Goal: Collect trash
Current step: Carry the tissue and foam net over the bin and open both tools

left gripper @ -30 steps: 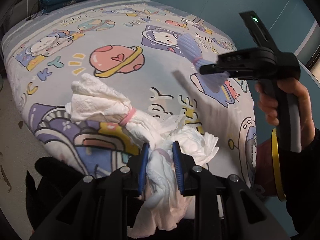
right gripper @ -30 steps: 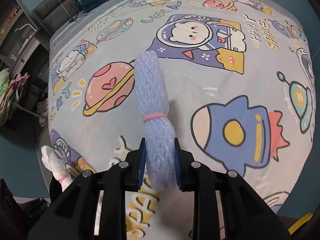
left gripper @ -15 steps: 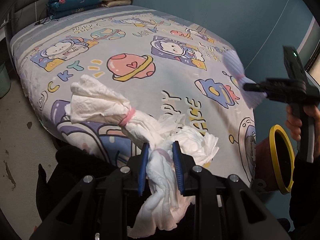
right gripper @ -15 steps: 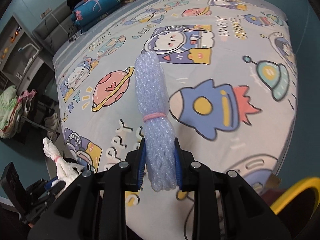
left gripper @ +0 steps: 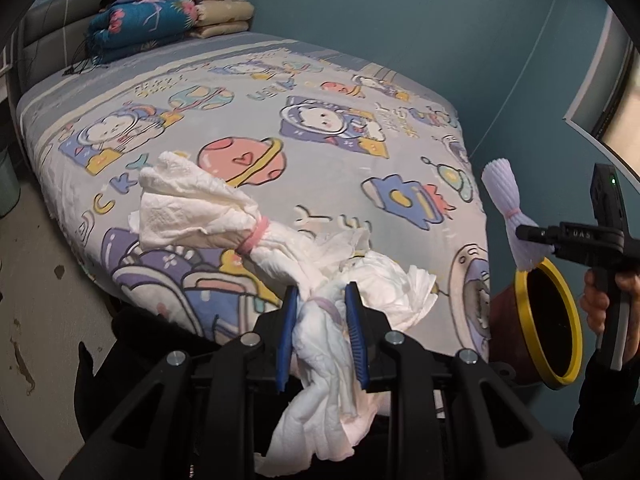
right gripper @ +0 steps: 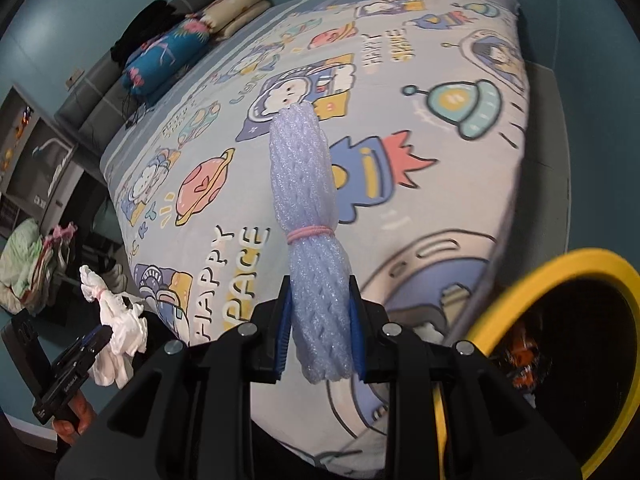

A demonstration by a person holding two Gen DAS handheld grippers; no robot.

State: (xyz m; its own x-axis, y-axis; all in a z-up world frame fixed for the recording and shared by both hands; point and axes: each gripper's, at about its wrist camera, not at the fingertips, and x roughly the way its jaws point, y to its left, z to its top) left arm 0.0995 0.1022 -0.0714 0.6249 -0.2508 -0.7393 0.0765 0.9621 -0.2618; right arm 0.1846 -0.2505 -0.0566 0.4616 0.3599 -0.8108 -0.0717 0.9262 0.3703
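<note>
My left gripper (left gripper: 320, 304) is shut on a bundle of white tissue paper (left gripper: 224, 216) tied with a pink band, held over the foot edge of the bed. My right gripper (right gripper: 318, 312) is shut on a roll of pale lilac foam netting (right gripper: 306, 184) bound with a pink band. In the left wrist view the foam roll (left gripper: 502, 196) hangs just above the yellow-rimmed trash bin (left gripper: 554, 324) beside the bed's corner. The bin (right gripper: 560, 344) shows at lower right in the right wrist view, with trash inside. The tissue bundle (right gripper: 110, 320) shows far left there.
The bed (left gripper: 248, 120) has a cartoon space-print sheet, with folded blankets (left gripper: 160, 20) at its head. A teal wall (left gripper: 400, 12) runs behind. Bare stained floor (left gripper: 40, 280) lies to the left of the bed. Clothes (right gripper: 32, 264) pile at far left.
My right gripper has carried the foam roll off the bed, rightward and down to just above the bin's rim. The left gripper has pulled back slightly with the tissue bundle.
</note>
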